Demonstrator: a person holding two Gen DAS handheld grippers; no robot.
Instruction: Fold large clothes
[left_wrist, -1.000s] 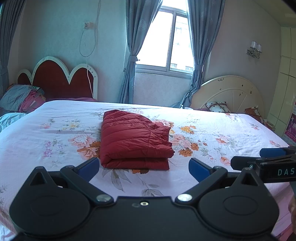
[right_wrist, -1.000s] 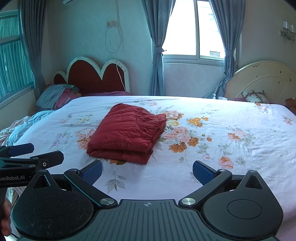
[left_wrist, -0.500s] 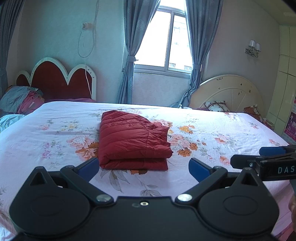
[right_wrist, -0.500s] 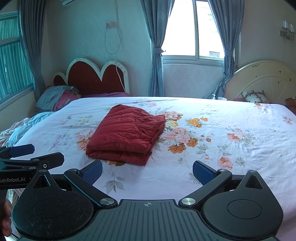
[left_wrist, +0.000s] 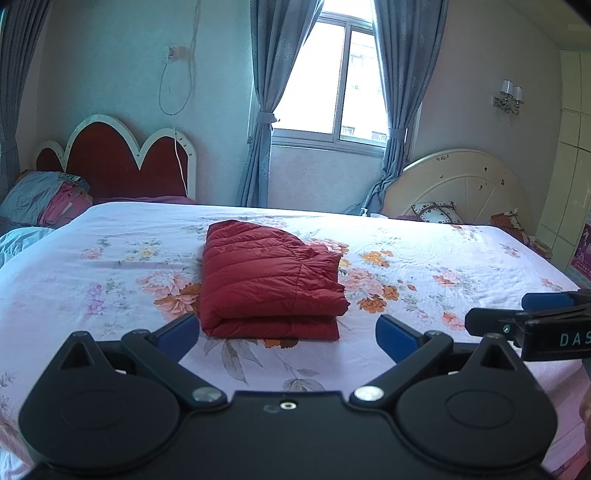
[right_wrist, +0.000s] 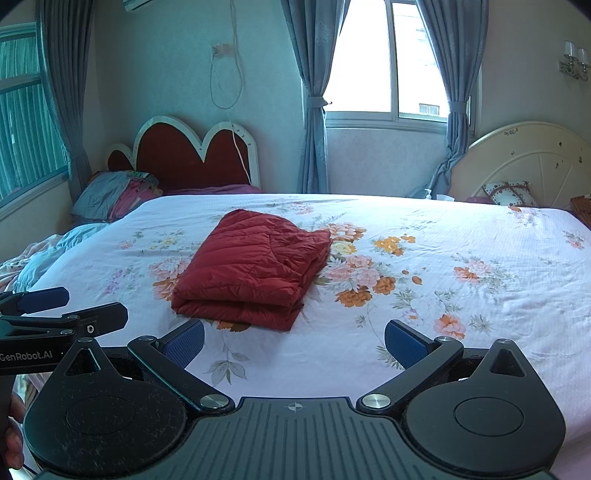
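On the bed (left_wrist: 110, 266): floral sheet spread flat, giving a broad folding surface.
Jacket (left_wrist: 269, 280): red quilted, folded into a compact stack at 12 o'clock, apparently finished.
Left gripper (left_wrist: 284, 332): jaws apart, empty, short of the stack.
Right gripper (right_wrist: 293, 341): jaws apart, empty, stack at 11 o'clock.

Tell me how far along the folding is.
Done: the red jacket lies folded into a compact stack on the bed. In hand: nothing; the left gripper and right gripper are both open, short of the jacket. Left: no other unfolded garment shows on the bed.
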